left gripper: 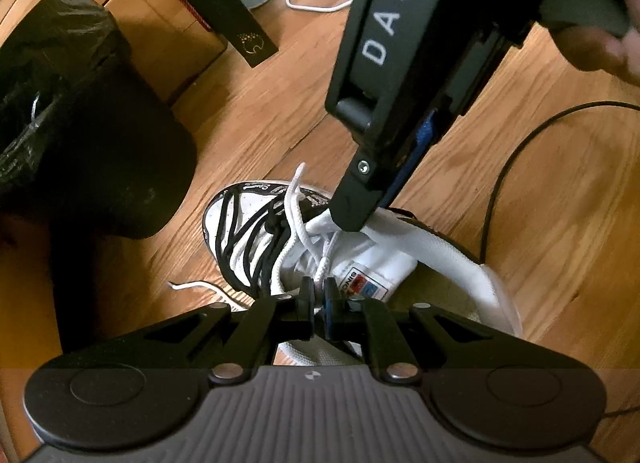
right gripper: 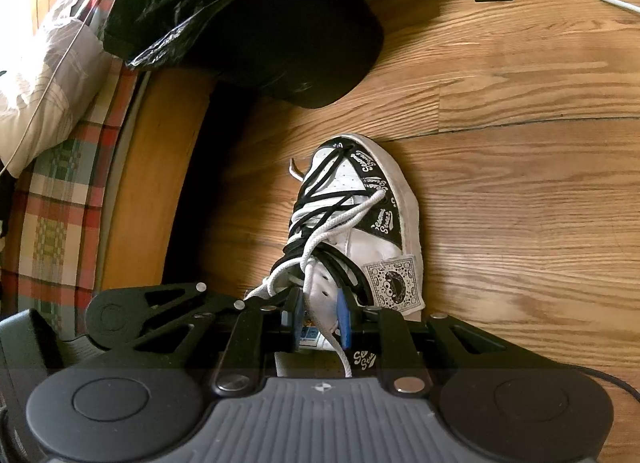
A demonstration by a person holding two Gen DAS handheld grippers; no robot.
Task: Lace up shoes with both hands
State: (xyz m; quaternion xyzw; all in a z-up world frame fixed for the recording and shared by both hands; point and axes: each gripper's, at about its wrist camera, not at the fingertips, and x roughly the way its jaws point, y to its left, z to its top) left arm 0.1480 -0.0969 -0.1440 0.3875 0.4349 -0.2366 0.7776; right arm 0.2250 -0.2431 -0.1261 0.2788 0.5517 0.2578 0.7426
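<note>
The shoe (right gripper: pixel 356 223) is a white and black high-top sneaker lying on the wooden floor (right gripper: pixel 520 183), threaded with black laces and a white lace (left gripper: pixel 294 219). The left claw (left gripper: pixel 319 295) sits directly over the tongue, clamped together on the white lace's end. The right claw (right gripper: pixel 320 317) straddles the tongue (right gripper: pixel 322 295), its jaws partly apart with the lace running between them; whether they press it cannot be told. Only the right view shows the plaid bedding (right gripper: pixel 52 223); only the left shows a black cable (left gripper: pixel 516 167).

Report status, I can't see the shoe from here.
Left gripper shut on white lace. Right gripper around the sneaker tongue, grip unclear. Nothing blocking.
</note>
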